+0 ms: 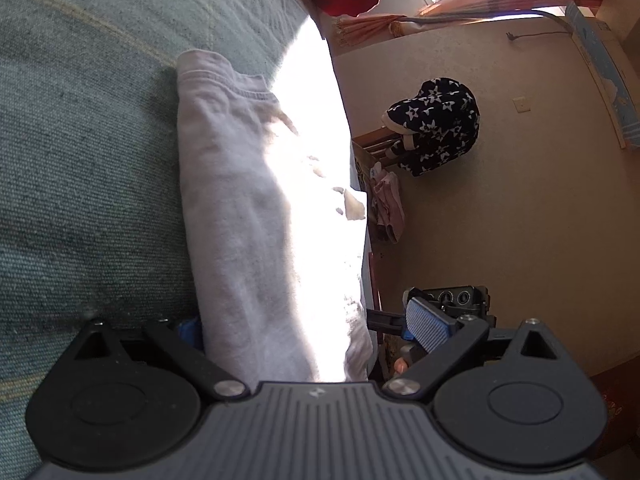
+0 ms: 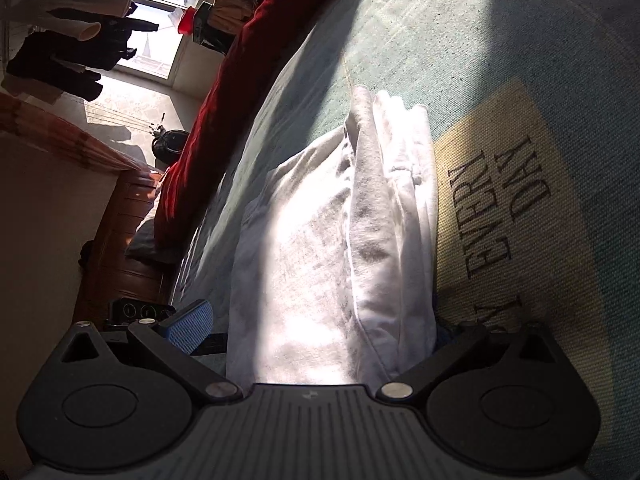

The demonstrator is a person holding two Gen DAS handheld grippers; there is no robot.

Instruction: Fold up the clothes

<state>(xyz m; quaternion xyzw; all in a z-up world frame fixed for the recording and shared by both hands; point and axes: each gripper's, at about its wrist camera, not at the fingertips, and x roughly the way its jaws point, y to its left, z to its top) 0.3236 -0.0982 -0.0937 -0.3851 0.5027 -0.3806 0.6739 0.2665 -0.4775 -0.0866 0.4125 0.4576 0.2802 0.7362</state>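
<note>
Two printed words, "EVERY DAY", read clearly on a tan patch (image 2: 496,216) of the green bedspread (image 2: 460,40), just beside the folded white garment (image 2: 320,248). That garment is a thick, layered bundle with hems showing, half in glaring sun (detail washed out there). It lies between the wide-spread jaws of both the left gripper (image 1: 308,332) and right gripper (image 2: 320,328); whether either one grips it I cannot tell. Bare bedspread stretches beyond; the bed edge (image 1: 360,200) lies close.

- The folded white garment (image 1: 256,216) hides the left tongs' (image 1: 308,330) left finger.
- Sun glare washes out the garment's right side.
- In the right wrist view, the garment covers the right tongs' (image 2: 320,330) right finger.
- The bedspread's tan printed patch (image 2: 496,216) is cut off low down.
</note>
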